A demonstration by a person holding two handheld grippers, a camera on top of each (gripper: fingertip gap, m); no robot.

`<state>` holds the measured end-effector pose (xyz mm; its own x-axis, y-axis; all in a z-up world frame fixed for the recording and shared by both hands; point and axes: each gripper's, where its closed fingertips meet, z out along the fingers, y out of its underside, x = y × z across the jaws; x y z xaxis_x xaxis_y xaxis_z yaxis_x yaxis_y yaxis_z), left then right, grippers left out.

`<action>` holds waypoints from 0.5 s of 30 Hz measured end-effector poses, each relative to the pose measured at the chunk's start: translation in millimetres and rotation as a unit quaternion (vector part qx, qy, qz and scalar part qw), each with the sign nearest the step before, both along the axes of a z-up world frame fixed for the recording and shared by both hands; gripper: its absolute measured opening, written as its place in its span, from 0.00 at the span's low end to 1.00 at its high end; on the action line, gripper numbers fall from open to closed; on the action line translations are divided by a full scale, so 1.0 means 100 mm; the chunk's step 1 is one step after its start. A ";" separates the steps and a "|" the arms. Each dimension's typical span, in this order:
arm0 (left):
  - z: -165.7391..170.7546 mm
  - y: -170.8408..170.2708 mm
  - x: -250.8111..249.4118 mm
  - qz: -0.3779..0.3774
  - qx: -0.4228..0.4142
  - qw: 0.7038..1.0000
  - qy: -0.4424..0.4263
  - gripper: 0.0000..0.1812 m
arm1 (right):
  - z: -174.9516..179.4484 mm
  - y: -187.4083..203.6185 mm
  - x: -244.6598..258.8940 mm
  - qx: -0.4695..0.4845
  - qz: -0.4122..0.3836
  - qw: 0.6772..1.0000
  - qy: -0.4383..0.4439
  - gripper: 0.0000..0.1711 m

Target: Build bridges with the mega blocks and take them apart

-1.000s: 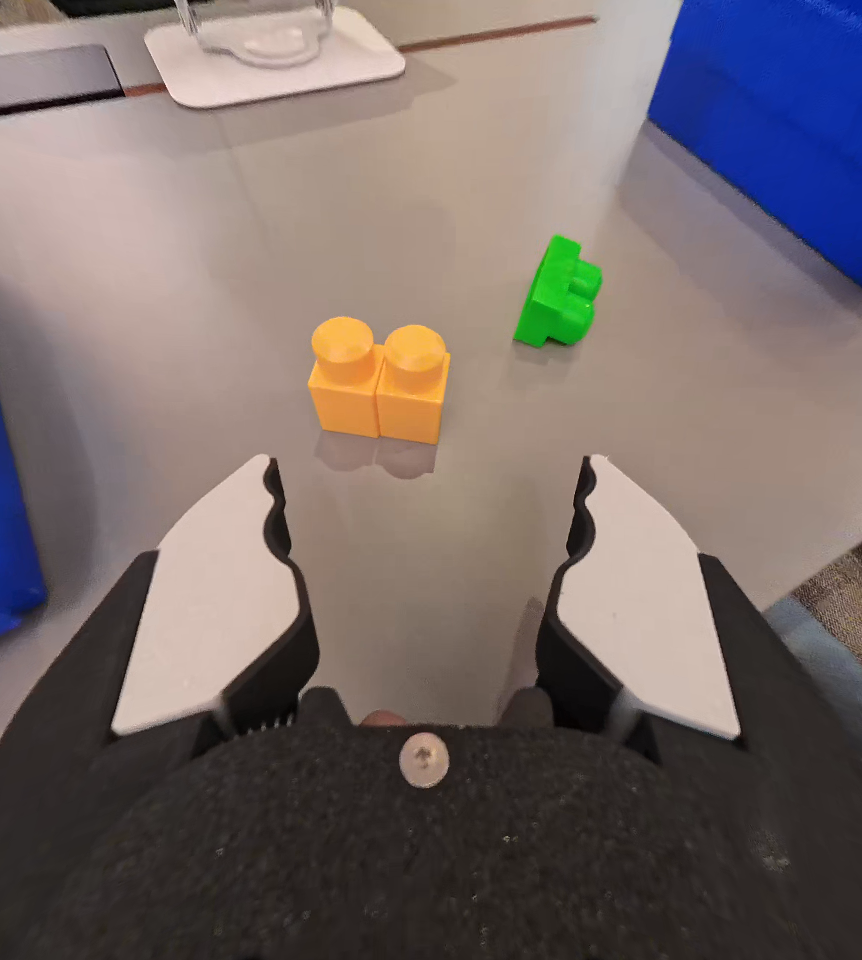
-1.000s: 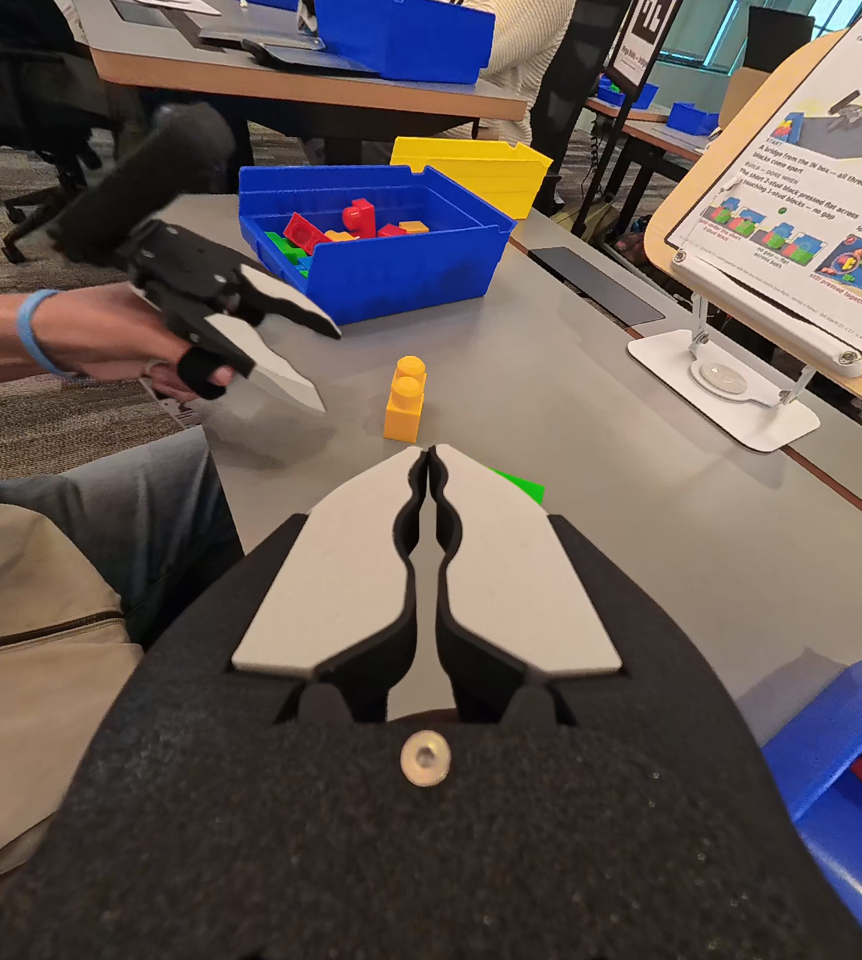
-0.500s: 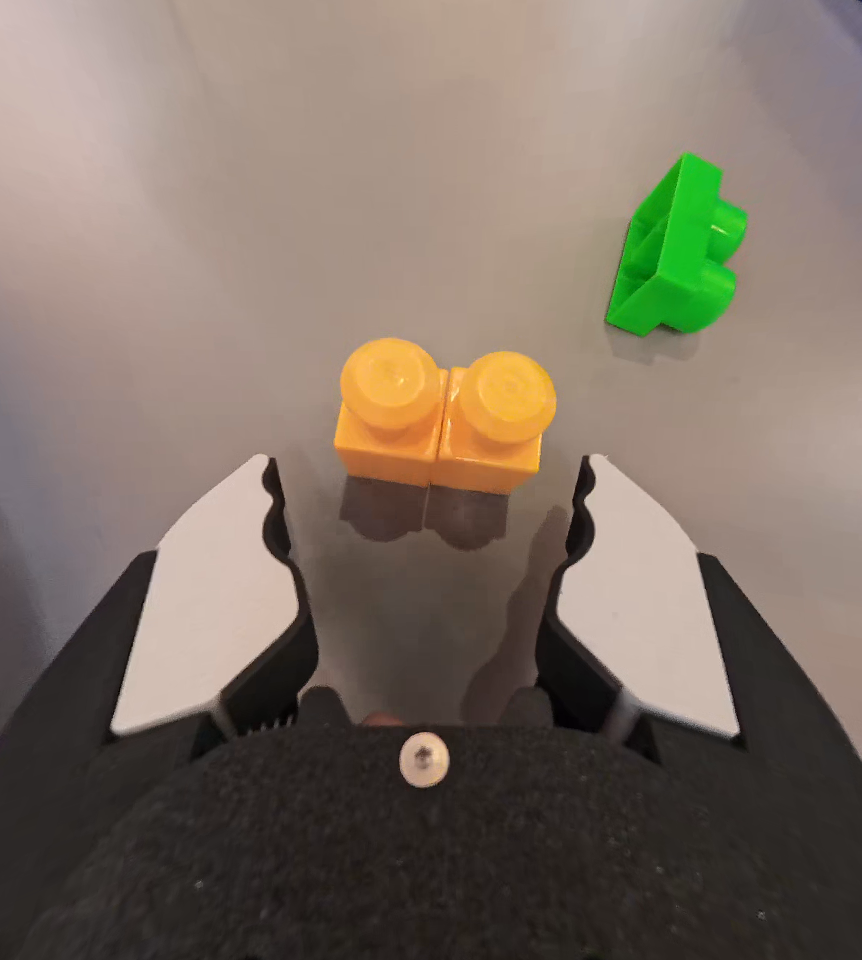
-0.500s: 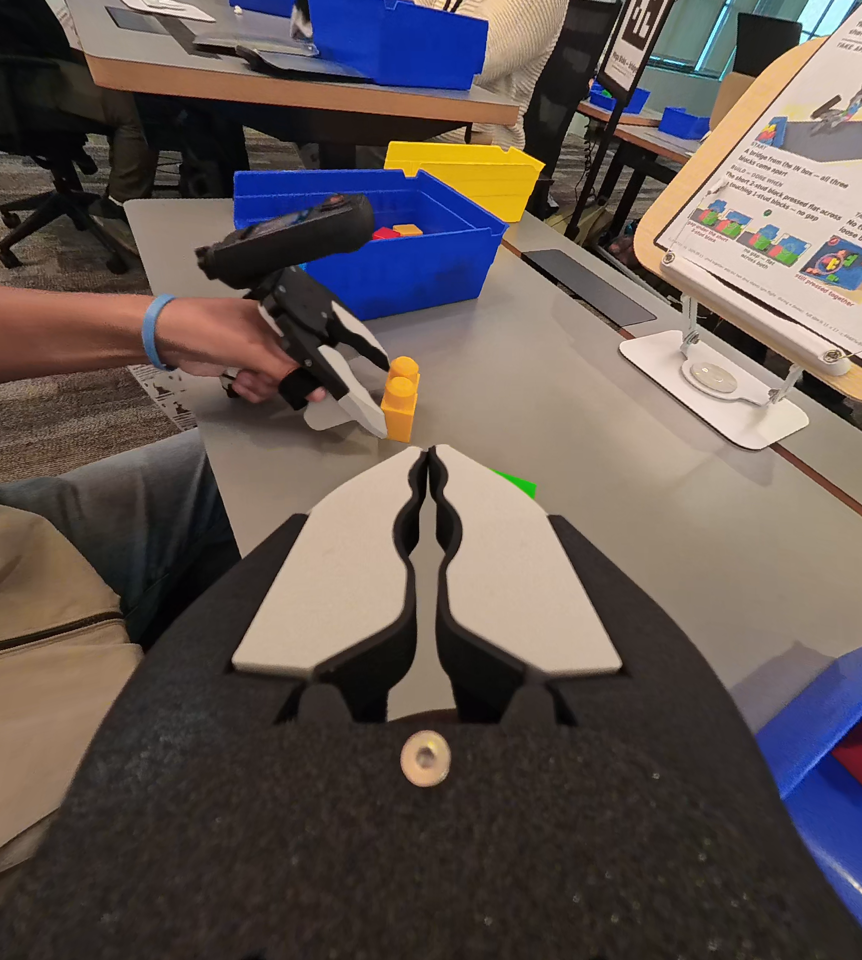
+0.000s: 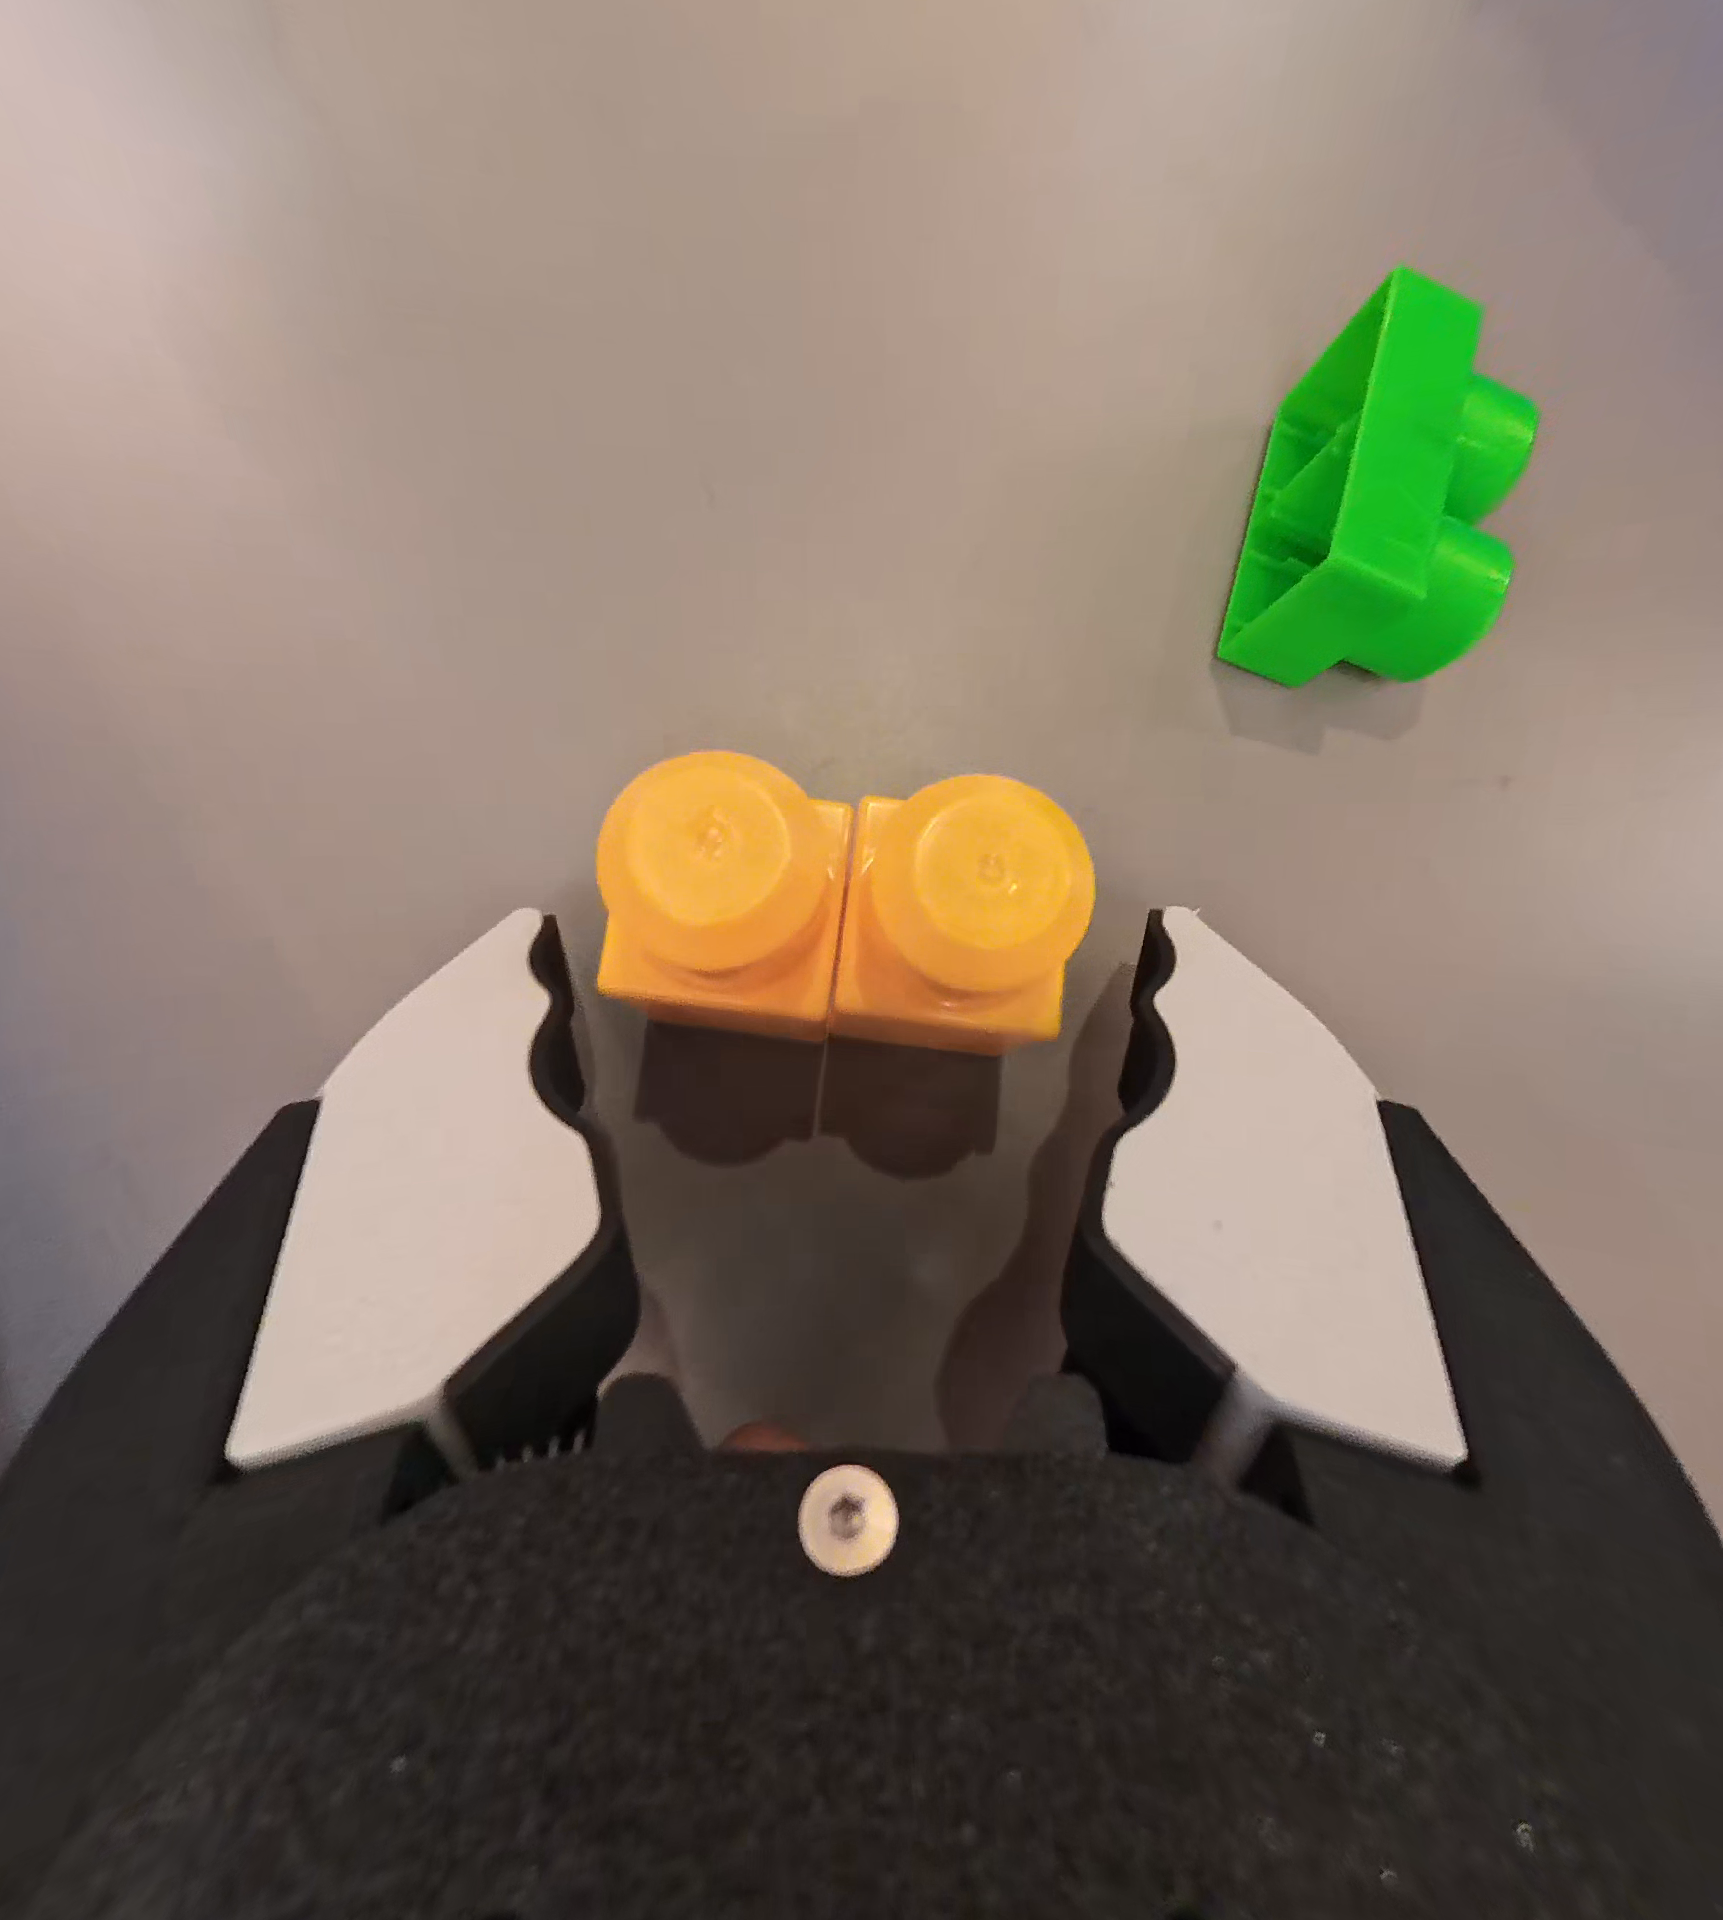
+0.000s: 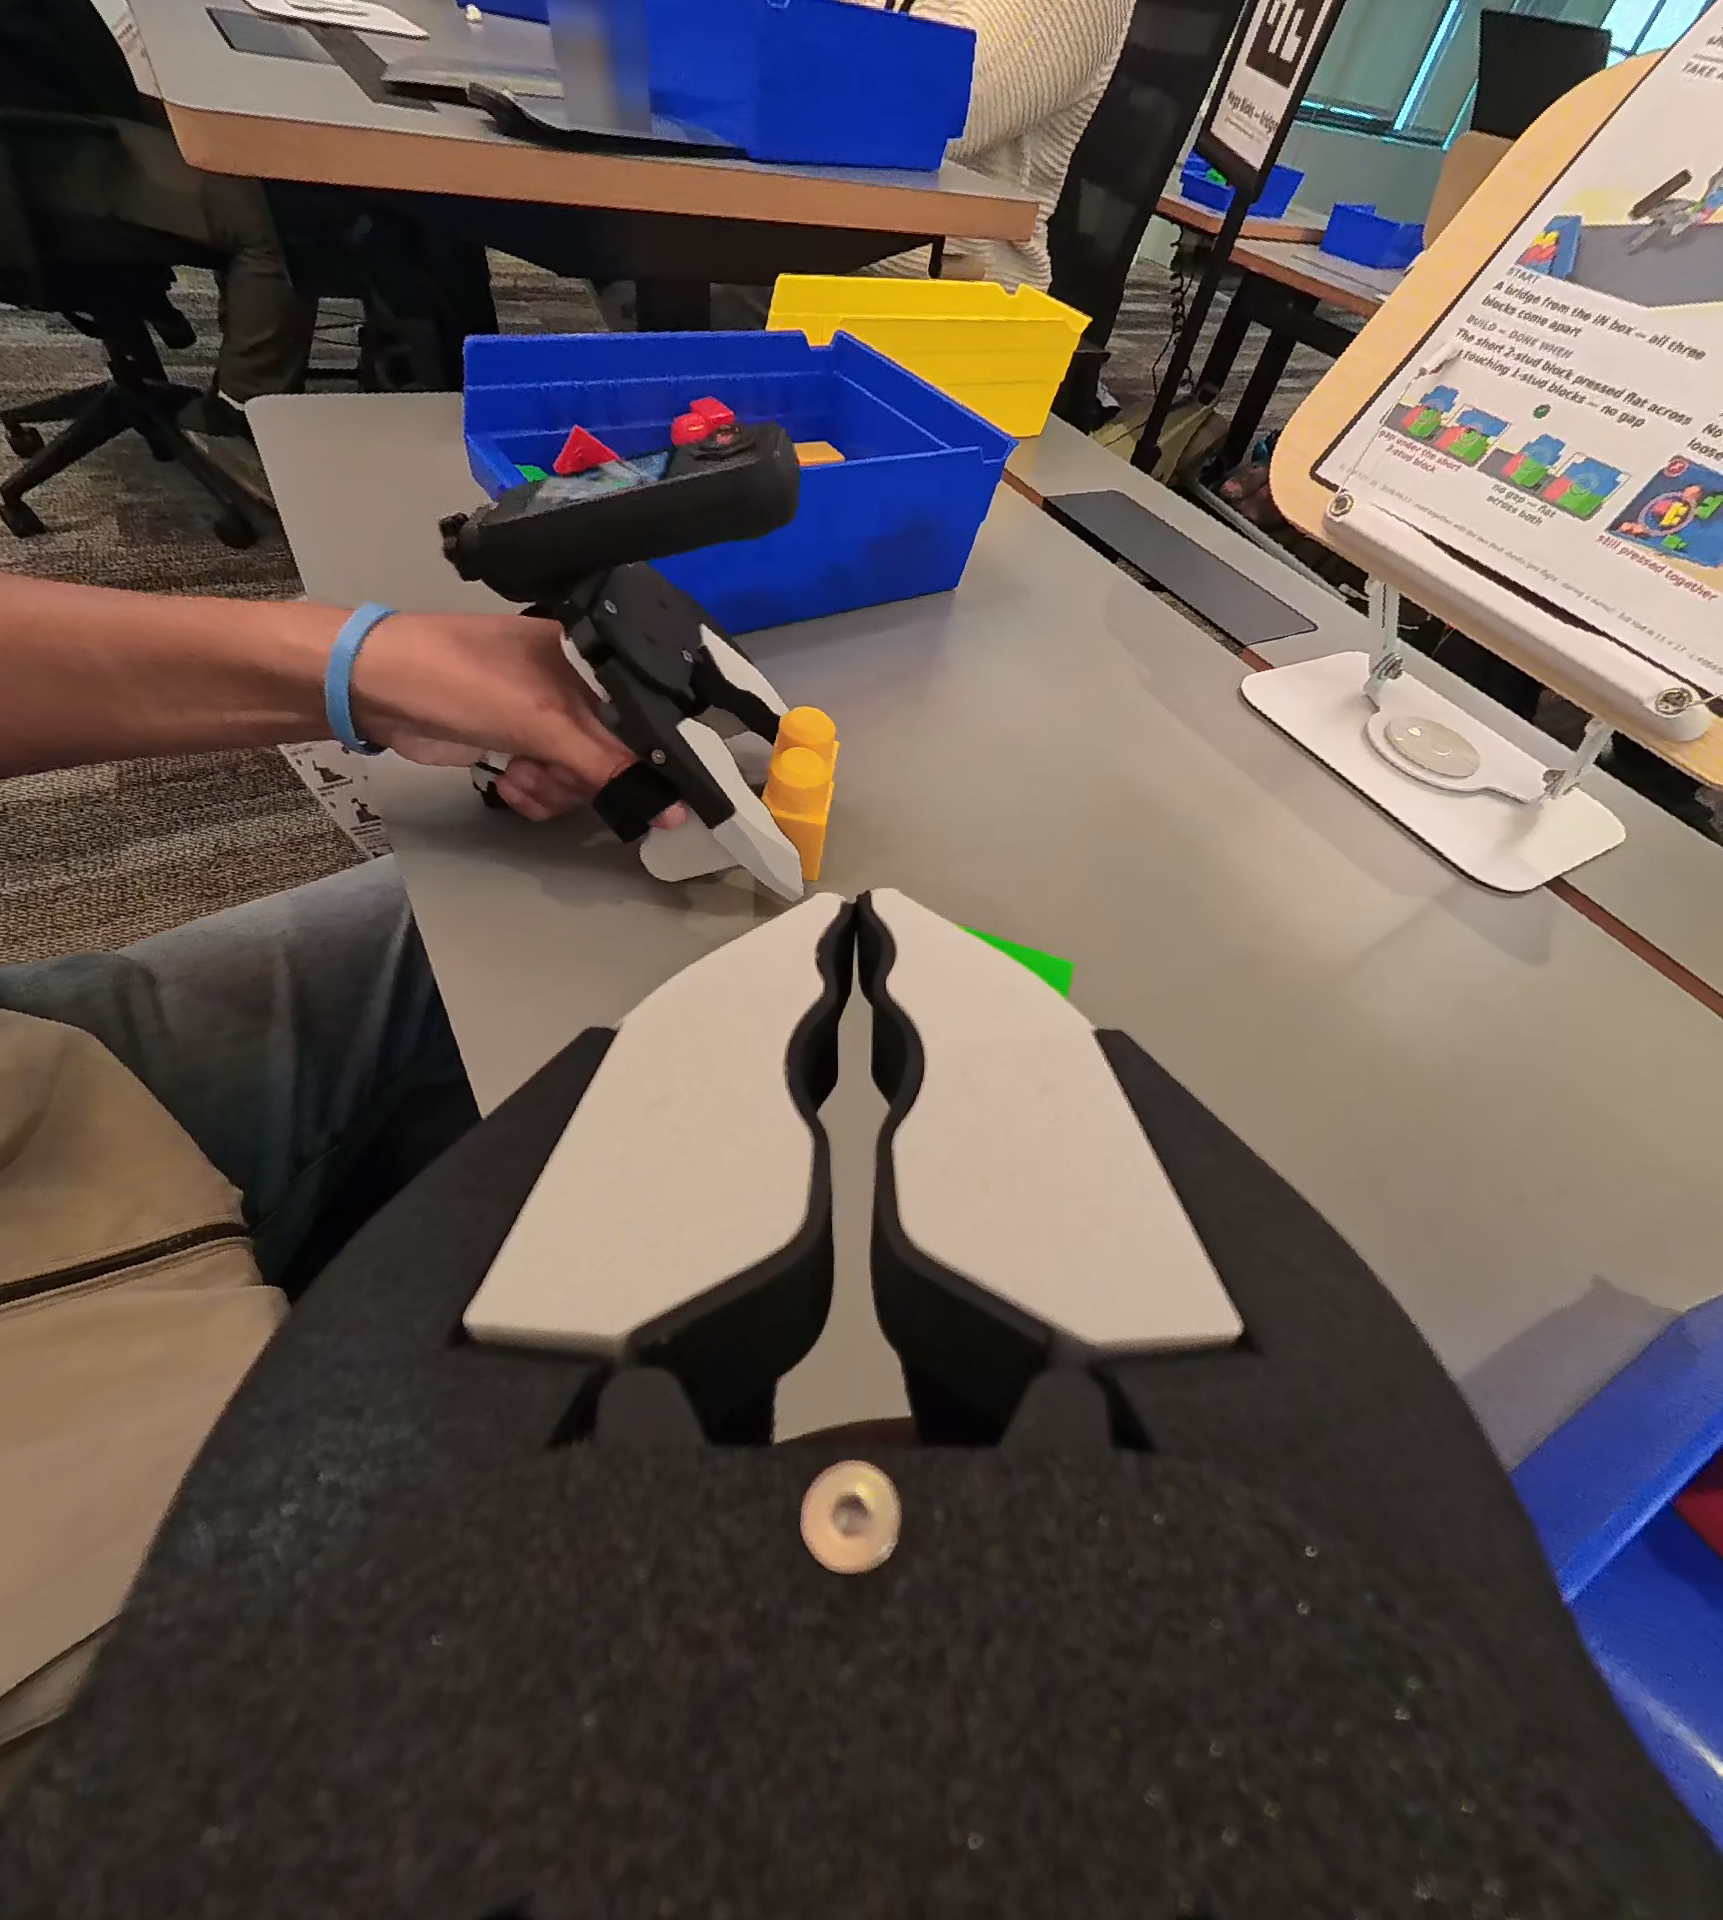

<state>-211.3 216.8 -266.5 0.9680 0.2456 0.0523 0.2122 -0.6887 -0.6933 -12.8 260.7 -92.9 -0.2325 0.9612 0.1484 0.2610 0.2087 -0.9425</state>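
Two orange one-stud blocks [image 5: 841,914] stand side by side, touching, on the grey table [image 5: 421,416]. My left gripper [image 5: 852,925] is open, tips down at the table on either side of the pair, not touching them. A green two-stud block [image 5: 1376,509] lies on its side to the right, studs pointing right. In the right wrist view the orange blocks [image 6: 803,790] show with the left gripper [image 6: 743,831] at them. My right gripper [image 6: 855,904] is shut and empty, held above the table; only a corner of the green block [image 6: 1028,961] shows past its tips.
A blue bin [image 6: 732,499] with loose blocks stands at the far end of the table, a yellow bin [image 6: 924,338] behind it. Another blue bin [image 6: 1709,1558] is at the near right. An instruction board on a white stand [image 6: 1439,769] sits to the right. A person's lap is at the left edge.
My left gripper has moved down and forward to the orange pair; its open tips now flank the two blocks. The right gripper has stayed shut and almost still.
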 end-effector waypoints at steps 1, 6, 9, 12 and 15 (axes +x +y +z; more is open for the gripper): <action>0.00 0.01 0.00 -0.001 -0.001 1.000 0.001 0.57 | 0.00 0.00 0.00 0.000 0.000 1.000 0.000 0.00; -0.02 0.01 0.01 -0.003 -0.008 1.000 0.001 0.56 | 0.02 0.00 0.01 0.001 -0.001 1.000 0.002 0.00; -0.04 0.02 0.00 0.000 -0.013 1.000 -0.001 0.56 | 0.02 0.00 0.01 0.001 -0.001 1.000 0.002 0.00; -0.04 0.03 -0.02 0.004 -0.012 1.000 -0.001 0.55 | 0.02 -0.01 0.01 0.002 0.000 1.000 0.002 0.00; -0.05 0.03 -0.03 0.005 -0.016 1.000 0.001 0.52 | 0.03 0.00 0.02 0.002 -0.001 1.000 0.003 0.00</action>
<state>-214.0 220.1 -271.3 0.9657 0.2560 0.0429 0.2176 -0.7081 -0.6718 -10.9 260.3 -89.7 -0.2298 0.9609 0.1544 0.2549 0.2126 -0.9433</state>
